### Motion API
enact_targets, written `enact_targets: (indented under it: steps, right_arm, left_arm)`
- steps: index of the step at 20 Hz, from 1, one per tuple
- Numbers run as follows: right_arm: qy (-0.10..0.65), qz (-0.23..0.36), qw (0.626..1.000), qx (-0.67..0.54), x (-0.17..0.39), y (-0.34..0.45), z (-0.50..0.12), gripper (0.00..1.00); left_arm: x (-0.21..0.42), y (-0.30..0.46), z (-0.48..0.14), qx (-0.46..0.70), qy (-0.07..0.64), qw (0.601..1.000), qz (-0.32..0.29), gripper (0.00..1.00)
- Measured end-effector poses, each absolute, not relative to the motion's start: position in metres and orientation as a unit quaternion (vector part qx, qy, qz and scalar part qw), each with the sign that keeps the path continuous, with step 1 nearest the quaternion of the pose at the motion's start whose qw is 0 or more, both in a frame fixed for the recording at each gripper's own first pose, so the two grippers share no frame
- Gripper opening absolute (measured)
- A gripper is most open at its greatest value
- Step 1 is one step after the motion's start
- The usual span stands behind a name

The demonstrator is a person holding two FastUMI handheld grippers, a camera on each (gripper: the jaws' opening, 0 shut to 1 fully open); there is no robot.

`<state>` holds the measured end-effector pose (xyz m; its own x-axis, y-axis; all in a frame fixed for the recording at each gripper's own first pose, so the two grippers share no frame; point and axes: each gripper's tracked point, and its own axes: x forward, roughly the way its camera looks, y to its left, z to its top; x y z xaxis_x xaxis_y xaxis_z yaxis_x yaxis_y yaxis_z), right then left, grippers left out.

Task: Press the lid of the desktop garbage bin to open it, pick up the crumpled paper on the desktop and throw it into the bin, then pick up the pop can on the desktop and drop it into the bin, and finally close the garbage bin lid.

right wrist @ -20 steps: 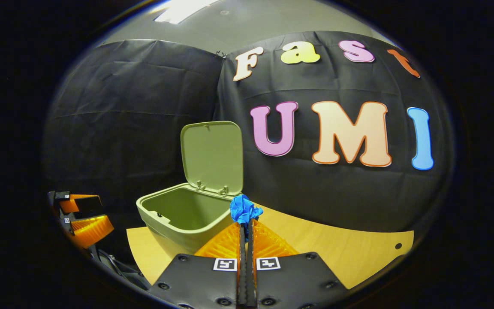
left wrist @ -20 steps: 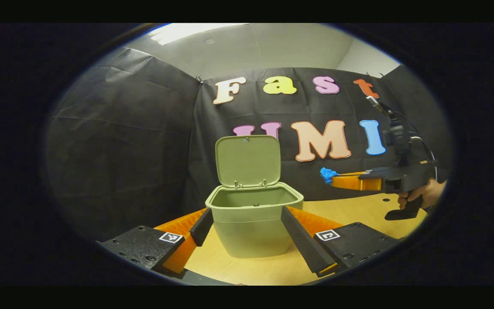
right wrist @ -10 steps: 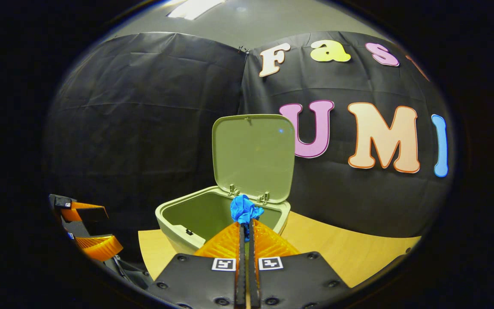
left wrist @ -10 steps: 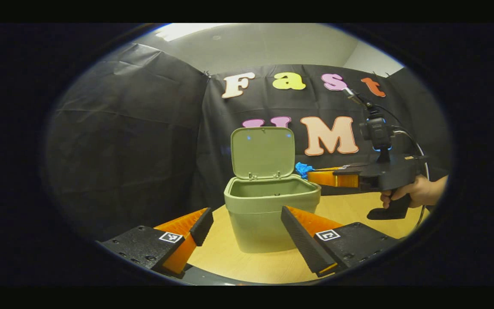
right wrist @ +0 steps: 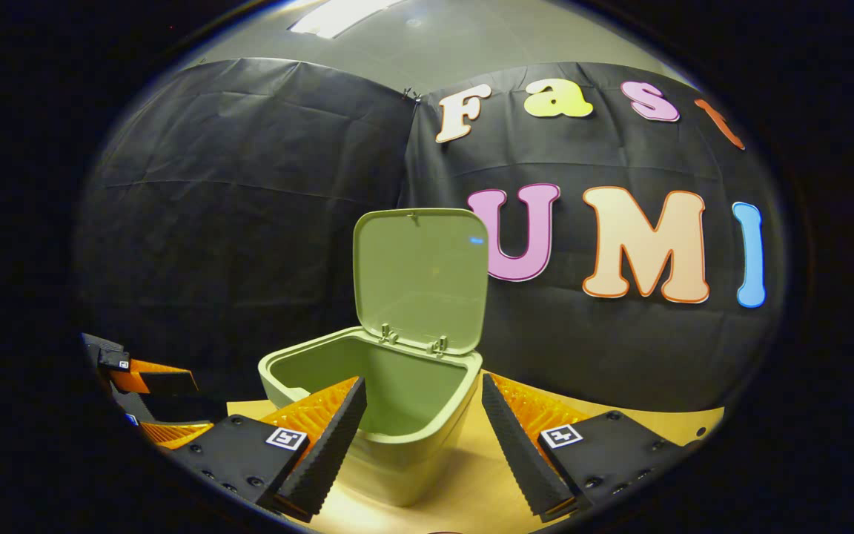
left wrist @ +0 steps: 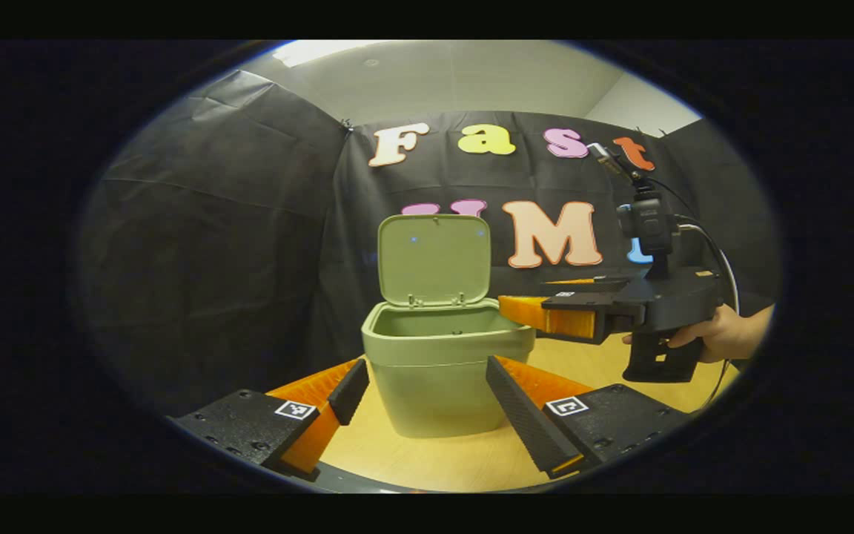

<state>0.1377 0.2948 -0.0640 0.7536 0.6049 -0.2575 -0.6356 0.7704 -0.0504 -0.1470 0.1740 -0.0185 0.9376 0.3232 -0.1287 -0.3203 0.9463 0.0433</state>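
In the right gripper view, the right gripper (right wrist: 421, 415) is standing with its fingers (right wrist: 327, 437) spread wide and nothing between them, framing the open mouth of the garbage bin (right wrist: 397, 445) directly ahead and below. In the left gripper view, the same gripper (left wrist: 538, 315) is hanging above the bin's right rim, held by a hand (left wrist: 723, 337). The left gripper (left wrist: 427, 400) is also gaping wide and gripping nothing, its fingers (left wrist: 349, 389) flanking the bin (left wrist: 445, 371) without touching it.

The bin is resting on the wooden desktop (left wrist: 457, 460), with its lid (left wrist: 434, 259) standing upright on the rear hinge. The visible inner walls are showing bare; the bin's floor is lying out of sight below the rim, so its contents cannot be confirmed. The left gripper is appearing partly cut off at the left edge (right wrist: 149, 386) of the right gripper view.
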Motion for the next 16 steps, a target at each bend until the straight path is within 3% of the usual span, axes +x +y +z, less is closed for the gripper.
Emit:
enact_targets:
  steps: [6, 7, 16]
  right_arm:
    - [0.114, 0.277, 0.952, -0.058, 0.147, 0.225, -0.062, 0.98]
    - [0.116, 0.268, 0.955, -0.056, 0.148, 0.213, -0.062, 0.98]
    - [0.132, 0.189, 0.972, -0.056, 0.149, 0.106, -0.073, 0.98]
  left_arm:
    - [-0.123, 0.137, -0.025, 0.012, 0.07, 0.99, 0.123, 1.0]
    - [-0.12, 0.129, -0.027, 0.011, 0.072, 0.991, 0.114, 0.96]
    - [-0.086, 0.064, -0.063, 0.003, 0.103, 0.994, 0.045, 0.96]
